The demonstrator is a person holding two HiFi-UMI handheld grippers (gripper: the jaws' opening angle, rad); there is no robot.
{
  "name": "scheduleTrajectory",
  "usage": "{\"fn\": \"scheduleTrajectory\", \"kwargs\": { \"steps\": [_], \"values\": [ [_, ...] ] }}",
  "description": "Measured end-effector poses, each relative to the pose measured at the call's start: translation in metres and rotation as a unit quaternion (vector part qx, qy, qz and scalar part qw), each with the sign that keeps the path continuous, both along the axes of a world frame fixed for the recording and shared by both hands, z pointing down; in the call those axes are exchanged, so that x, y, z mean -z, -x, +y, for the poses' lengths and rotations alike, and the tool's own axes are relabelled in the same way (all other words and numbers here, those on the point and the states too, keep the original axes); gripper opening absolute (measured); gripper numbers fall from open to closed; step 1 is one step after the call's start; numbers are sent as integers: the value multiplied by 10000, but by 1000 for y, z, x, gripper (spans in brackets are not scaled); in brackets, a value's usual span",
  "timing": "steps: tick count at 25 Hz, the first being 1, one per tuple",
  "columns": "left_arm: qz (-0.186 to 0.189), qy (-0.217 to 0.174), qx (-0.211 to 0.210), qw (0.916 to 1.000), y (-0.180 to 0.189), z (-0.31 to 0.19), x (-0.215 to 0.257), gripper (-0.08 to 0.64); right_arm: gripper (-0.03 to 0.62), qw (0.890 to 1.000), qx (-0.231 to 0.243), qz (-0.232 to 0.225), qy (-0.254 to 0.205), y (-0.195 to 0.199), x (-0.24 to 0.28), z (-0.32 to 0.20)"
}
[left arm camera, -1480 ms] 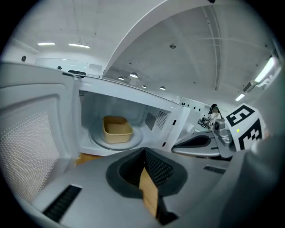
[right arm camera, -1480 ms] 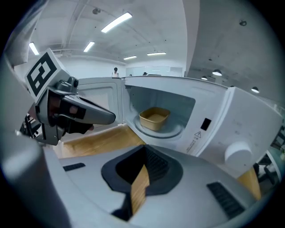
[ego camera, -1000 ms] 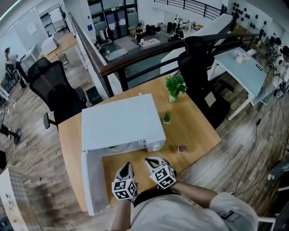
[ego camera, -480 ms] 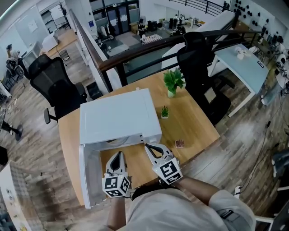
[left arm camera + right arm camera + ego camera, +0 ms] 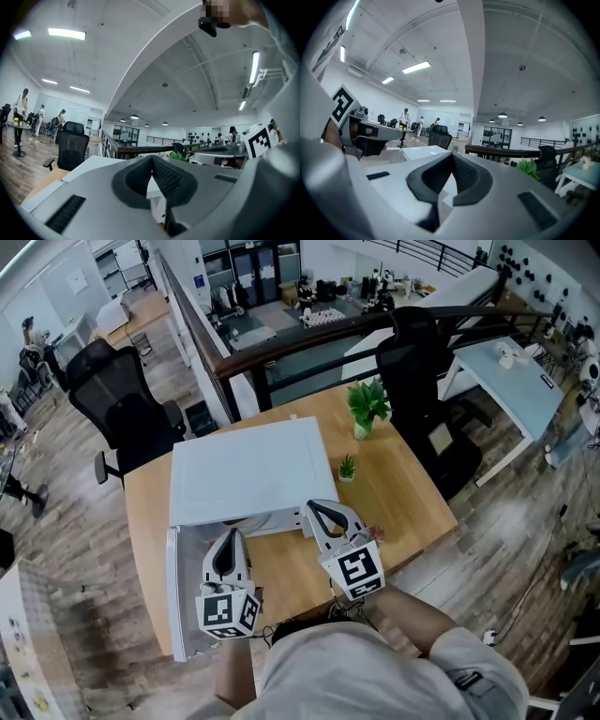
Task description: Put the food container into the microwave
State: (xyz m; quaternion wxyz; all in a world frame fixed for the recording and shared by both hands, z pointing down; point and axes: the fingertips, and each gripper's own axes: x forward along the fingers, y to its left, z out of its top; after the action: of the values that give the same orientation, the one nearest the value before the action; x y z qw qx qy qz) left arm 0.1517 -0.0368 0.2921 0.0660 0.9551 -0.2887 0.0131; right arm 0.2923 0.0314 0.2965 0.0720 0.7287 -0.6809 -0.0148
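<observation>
Head view only: microwave point(image 5: 246, 474) mid-frame on wooden table point(image 5: 403, 493), door point(image 5: 185, 592) swung open toward lower left. Left gripper point(image 5: 228, 540) at open cavity front. Right gripper point(image 5: 315, 508) at microwave's front right corner.
Gripper views only: both jaw pairs pressed together, nothing between.
Food container: cannot tell where, no view shows it.
Bare tabletop between grippers. Small plant point(image 5: 347, 467) just right of microwave.

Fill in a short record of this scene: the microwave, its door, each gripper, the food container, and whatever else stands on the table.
microwave: white, on the wooden table
door: swung open, on the left side in the head view
left gripper: jaws shut, empty, in front of the open microwave
right gripper: jaws shut, empty, at the microwave's front right corner
food container: not seen in any view
other items: large potted plant and small potted plant, right of the microwave
</observation>
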Motion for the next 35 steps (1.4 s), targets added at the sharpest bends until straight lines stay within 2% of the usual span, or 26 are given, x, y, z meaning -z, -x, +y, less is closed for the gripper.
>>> {"fn": "scheduleTrajectory", "kwargs": {
  "steps": [16, 35],
  "values": [
    [47, -125, 0, 9999, -3, 0, 10, 12, 3, 9997, -151, 104, -148, -5, 17, -5],
    [-15, -44, -21, 10000, -2, 14, 2, 12, 3, 9996, -149, 201, -126, 1, 13, 2]
  ]
}}
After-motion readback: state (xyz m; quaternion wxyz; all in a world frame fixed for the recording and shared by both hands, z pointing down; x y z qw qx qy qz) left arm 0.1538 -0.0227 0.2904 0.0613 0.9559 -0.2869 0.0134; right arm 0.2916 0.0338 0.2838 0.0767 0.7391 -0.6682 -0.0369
